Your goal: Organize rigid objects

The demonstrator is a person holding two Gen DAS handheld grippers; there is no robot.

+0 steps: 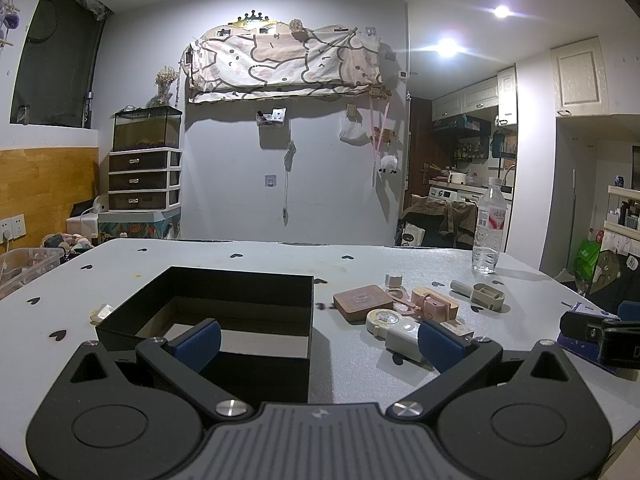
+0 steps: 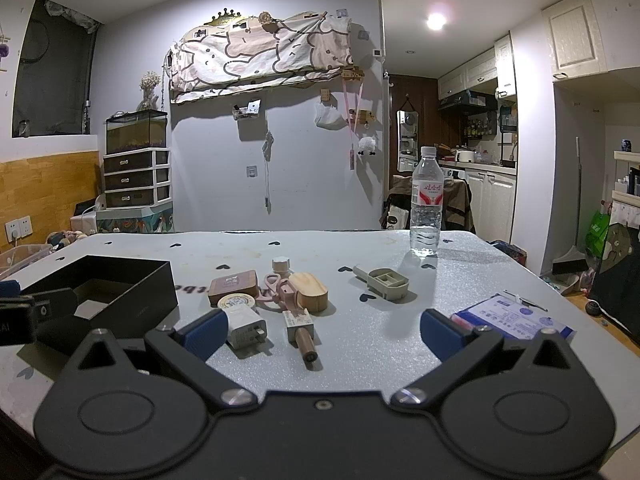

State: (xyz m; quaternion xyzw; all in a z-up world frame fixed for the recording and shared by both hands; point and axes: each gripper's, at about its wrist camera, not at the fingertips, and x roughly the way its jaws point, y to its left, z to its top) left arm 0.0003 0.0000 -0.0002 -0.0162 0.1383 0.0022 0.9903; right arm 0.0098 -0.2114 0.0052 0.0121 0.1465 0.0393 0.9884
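Note:
An open black box (image 1: 224, 300) sits on the white table; it also shows at the left of the right wrist view (image 2: 120, 284). Right of it lies a cluster: a brown square case (image 2: 234, 285), a round tape roll (image 2: 236, 302), a white charger plug (image 2: 246, 328), pink scissors (image 2: 274, 290), a wooden oval piece (image 2: 310, 290), a stamp with a brown handle (image 2: 301, 332), and a beige holder (image 2: 387, 282). My left gripper (image 1: 318, 342) is open and empty, near the box's front wall. My right gripper (image 2: 320, 332) is open and empty, just in front of the cluster.
A water bottle (image 2: 426, 204) stands at the table's far right. A blue and white packet (image 2: 512, 317) lies at the right, near the table (image 2: 380, 248) edge. A small white item (image 1: 102, 311) lies left of the box. A clear bin (image 1: 24, 266) sits beyond the left edge.

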